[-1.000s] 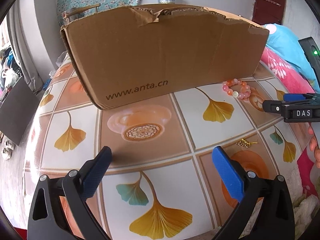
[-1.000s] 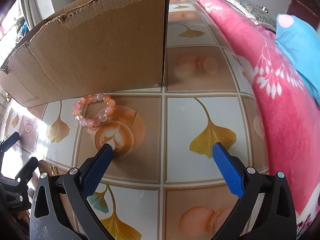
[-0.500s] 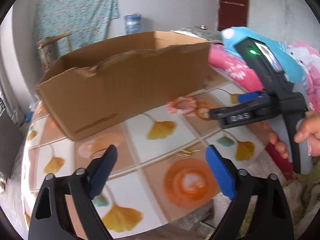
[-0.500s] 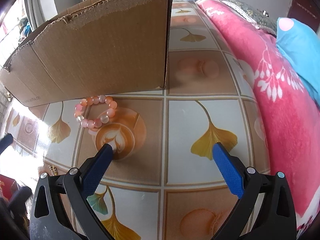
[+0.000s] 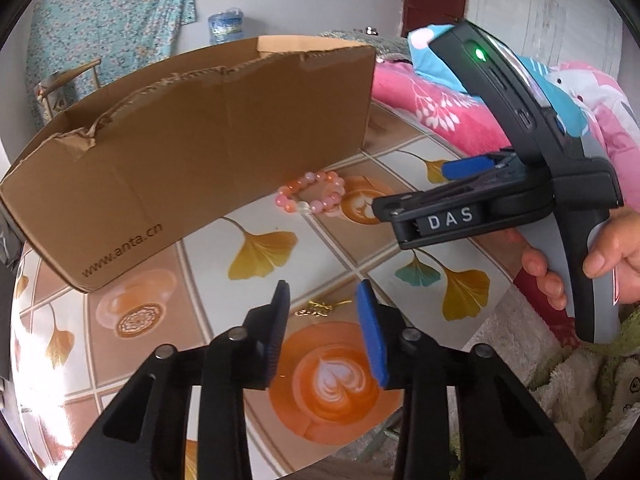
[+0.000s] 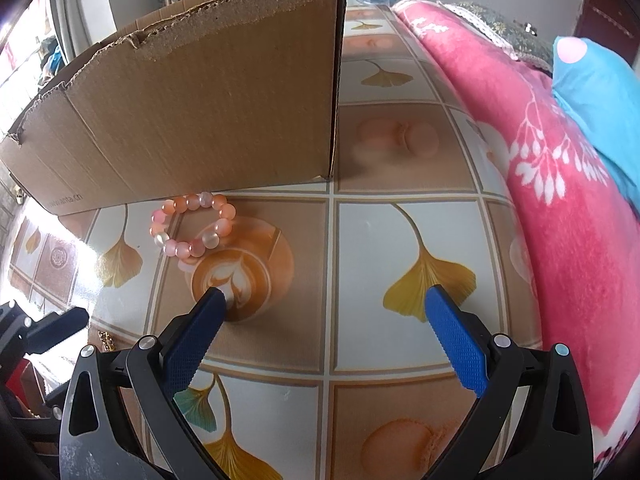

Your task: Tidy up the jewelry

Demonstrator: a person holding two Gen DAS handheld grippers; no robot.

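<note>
The cardboard box [image 5: 192, 152] carried "www.anta.cn" printed in dark letters low on its long side. White capitals "DAS" stood on the black body of the right gripper [image 5: 448, 220]. No other writing was legible.

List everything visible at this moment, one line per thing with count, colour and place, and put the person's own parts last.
cardboard box: 1, brown, open top, back of the table
bead bracelet: 1, pink and orange, flat on the table just in front of the box
gold chain: 1, gold, on the table just ahead of the left gripper's fingertips
table: 1, tiled leaf and coffee print
blanket: 1, pink floral, right of the table
cushion: 1, blue, on the blanket
left gripper: black with blue pads, jaws just narrowed, nothing gripped
right gripper: jaws wide, empty
hand: 1, holding the right gripper's handle
</note>
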